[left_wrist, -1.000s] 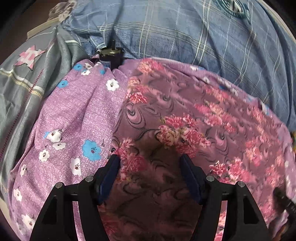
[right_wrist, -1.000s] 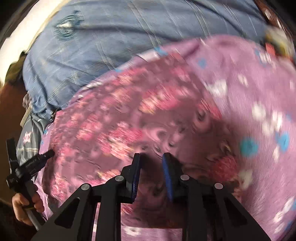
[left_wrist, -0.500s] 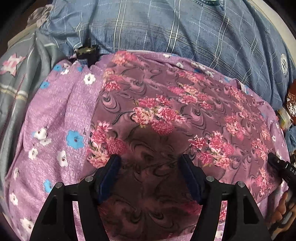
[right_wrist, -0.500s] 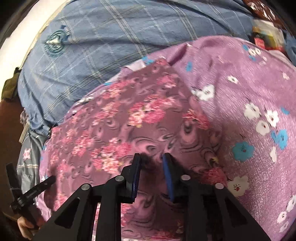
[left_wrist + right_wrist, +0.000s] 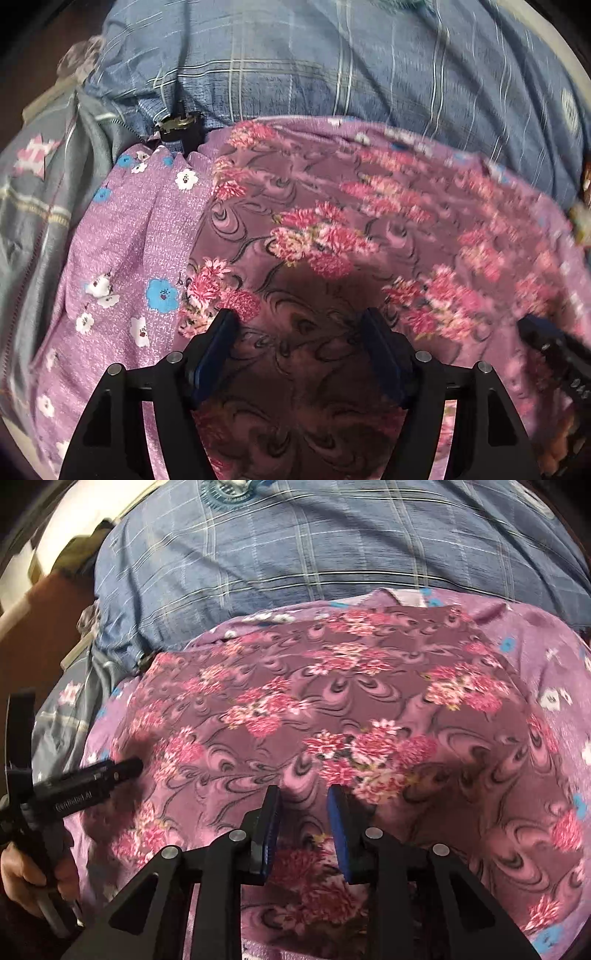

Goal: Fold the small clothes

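The maroon floral garment lay spread flat directly beneath both grippers, on top of a lilac sheet printed with blue and white flowers. In the left wrist view, the left gripper hung just above the garment's near part with its jaws spread wide, nothing between the blue pads, and its shadow fell on the fabric below. In the right wrist view, the right gripper hovered over the same garment with its jaws set narrowly apart; cloth showed through the gap, but whether the pads touched it could not be told. To its left, the left gripper appeared from the side, its tip over the garment's left edge, with the person's hand on the handle. Beyond the garment's far edge the lilac sheet showed as a border, and past that lay a blue plaid blanket. A small dark object sat at the blanket's edge on the left, beside a grey cloth with a pink star.
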The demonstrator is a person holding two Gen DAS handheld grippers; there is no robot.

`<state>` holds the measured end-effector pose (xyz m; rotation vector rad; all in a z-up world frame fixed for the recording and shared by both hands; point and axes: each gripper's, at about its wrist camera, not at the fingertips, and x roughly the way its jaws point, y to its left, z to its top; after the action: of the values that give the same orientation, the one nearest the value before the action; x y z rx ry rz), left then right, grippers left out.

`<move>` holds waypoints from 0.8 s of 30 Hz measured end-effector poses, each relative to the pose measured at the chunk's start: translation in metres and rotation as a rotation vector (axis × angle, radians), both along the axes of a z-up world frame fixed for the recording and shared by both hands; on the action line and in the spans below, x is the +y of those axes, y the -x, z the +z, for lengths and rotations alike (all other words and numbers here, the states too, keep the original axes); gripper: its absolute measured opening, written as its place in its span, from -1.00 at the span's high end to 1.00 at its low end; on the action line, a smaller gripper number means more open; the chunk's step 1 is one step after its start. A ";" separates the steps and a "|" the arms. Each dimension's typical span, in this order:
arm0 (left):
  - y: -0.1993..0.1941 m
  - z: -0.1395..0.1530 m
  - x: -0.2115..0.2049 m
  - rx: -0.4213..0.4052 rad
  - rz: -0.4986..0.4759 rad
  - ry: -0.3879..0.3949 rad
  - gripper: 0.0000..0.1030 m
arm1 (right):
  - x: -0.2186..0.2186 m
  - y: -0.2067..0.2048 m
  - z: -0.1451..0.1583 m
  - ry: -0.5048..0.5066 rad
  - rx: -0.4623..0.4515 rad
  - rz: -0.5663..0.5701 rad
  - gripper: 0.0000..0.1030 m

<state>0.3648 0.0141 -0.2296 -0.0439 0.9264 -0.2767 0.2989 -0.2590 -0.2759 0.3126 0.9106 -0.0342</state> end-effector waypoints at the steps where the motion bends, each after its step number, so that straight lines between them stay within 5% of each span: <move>1: 0.001 0.003 0.006 0.003 0.014 0.038 -0.36 | -0.005 0.000 0.000 -0.036 -0.002 -0.012 0.44; 10: 0.083 0.020 0.073 -0.050 0.176 0.210 -0.36 | -0.006 0.008 0.011 -0.066 -0.088 -0.008 0.44; 15: 0.131 0.000 0.086 0.049 0.175 0.335 -0.36 | 0.010 0.011 0.013 -0.083 -0.103 0.050 0.44; 24: 0.110 -0.017 0.086 0.056 0.250 0.434 -0.33 | 0.025 0.011 0.005 -0.128 -0.098 0.097 0.45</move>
<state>0.2545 0.1002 -0.2466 -0.5663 0.8922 -0.2400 0.2875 -0.2339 -0.2712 0.3848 0.8316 0.1283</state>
